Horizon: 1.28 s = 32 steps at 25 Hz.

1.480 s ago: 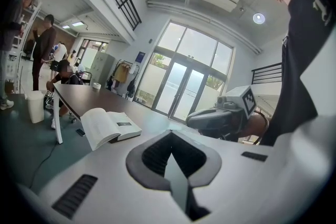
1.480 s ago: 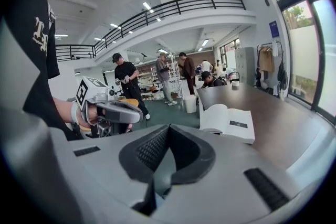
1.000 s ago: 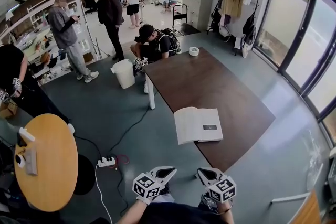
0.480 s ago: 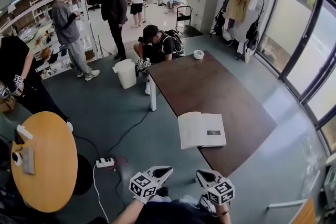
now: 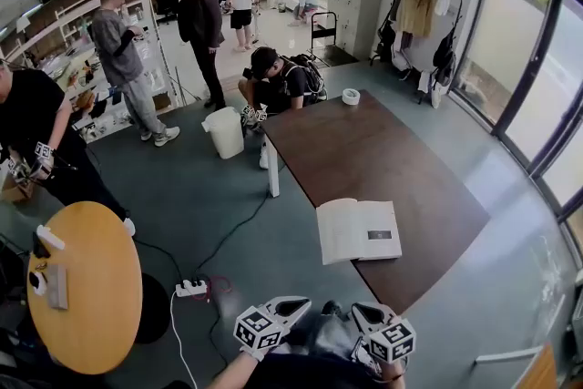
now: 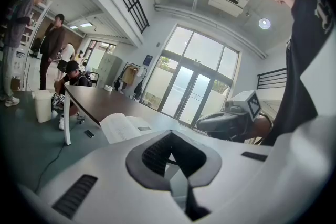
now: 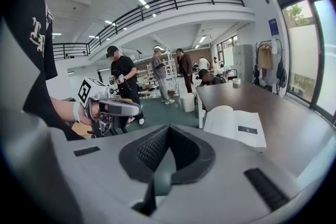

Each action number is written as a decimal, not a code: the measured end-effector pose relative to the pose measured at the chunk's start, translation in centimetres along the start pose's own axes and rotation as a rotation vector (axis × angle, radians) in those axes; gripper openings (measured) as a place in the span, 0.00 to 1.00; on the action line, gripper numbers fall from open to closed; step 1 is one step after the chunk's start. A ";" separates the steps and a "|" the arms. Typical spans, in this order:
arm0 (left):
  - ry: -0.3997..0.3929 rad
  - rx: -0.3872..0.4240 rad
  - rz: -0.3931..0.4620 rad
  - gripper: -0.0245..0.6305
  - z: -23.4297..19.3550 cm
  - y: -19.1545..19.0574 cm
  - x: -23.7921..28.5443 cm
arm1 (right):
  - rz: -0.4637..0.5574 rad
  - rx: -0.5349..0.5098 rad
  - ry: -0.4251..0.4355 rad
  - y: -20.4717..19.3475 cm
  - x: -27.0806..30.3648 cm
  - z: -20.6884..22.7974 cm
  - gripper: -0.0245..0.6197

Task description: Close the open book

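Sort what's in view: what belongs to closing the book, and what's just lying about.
Belongs to the job:
open book
brown table it lies on
left gripper and right gripper, both shut and empty

Just lying about:
tape roll at the table's far end
white bin
power strip on the floor
round wooden table

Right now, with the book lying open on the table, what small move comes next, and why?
Probably bring the left gripper and right gripper forward toward the open book: both are shut, empty, and well short of it on the table.
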<state>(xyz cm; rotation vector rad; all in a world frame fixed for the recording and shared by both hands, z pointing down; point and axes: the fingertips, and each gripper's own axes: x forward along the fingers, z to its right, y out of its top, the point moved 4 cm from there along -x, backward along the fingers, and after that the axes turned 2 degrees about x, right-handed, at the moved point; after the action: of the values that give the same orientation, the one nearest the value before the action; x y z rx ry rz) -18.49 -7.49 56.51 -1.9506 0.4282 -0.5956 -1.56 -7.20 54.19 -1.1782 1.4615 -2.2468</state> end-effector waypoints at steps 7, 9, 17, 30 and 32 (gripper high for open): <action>0.036 0.005 0.001 0.05 -1.6 0.5 0.8 | 0.006 0.002 0.032 0.2 2.1 2.0 0.02; 0.056 0.006 0.006 0.05 -2.4 1.0 1.3 | 0.016 -0.017 0.048 0.7 3.0 2.8 0.02; 0.048 0.005 -0.021 0.05 -4.1 1.5 4.2 | 0.023 0.002 0.036 1.9 3.7 5.9 0.02; 0.035 0.014 -0.029 0.05 -5.4 3.5 9.4 | 0.018 0.011 0.030 2.7 4.3 11.3 0.02; 0.037 0.013 -0.028 0.05 -5.8 3.5 9.9 | 0.024 0.003 0.029 2.9 4.5 11.9 0.02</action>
<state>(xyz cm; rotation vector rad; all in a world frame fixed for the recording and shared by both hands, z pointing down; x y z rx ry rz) -13.94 -18.53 57.66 -1.9383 0.4204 -0.6519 3.34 -19.11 56.24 -1.1250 1.4739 -2.2590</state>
